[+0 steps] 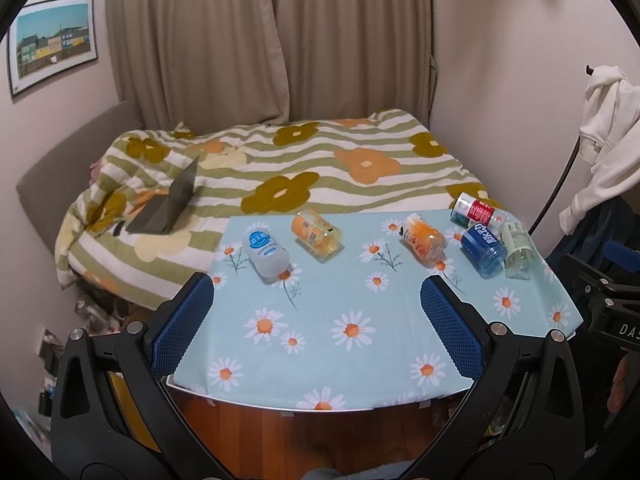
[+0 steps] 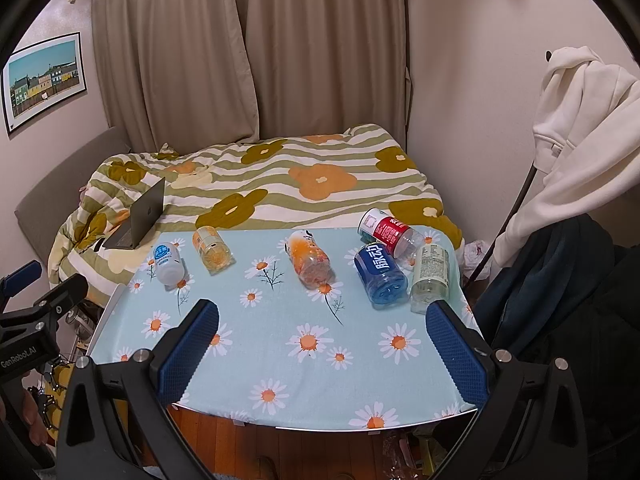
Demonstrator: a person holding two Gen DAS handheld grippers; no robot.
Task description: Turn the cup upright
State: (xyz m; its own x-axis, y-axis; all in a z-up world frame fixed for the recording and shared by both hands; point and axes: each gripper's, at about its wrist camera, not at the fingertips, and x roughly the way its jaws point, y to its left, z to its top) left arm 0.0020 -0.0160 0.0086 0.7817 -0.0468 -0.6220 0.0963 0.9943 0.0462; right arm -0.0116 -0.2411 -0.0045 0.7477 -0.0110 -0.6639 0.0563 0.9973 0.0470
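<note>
Several bottle-like cups lie on their sides on the daisy-print table [image 1: 344,292] [image 2: 280,352]. From the left: a white one with a blue label [image 1: 266,252] [image 2: 168,262], a yellow one [image 1: 316,232] [image 2: 212,250], an orange one [image 1: 424,240] [image 2: 312,260], a blue one [image 1: 482,248] [image 2: 380,274], a red one [image 1: 476,210] [image 2: 390,232], and a pale clear one [image 1: 518,250] [image 2: 430,276]. My left gripper [image 1: 316,312] is open and empty over the table's near edge. My right gripper [image 2: 322,340] is open and empty, close to the pale cup.
A bed with a flowered striped quilt [image 1: 280,168] [image 2: 280,172] lies behind the table, with an open laptop [image 1: 168,204] [image 2: 140,216] on it. A white hoodie [image 2: 580,140] hangs on a stand at the right. Wooden floor [image 1: 312,432] shows below the table's front edge.
</note>
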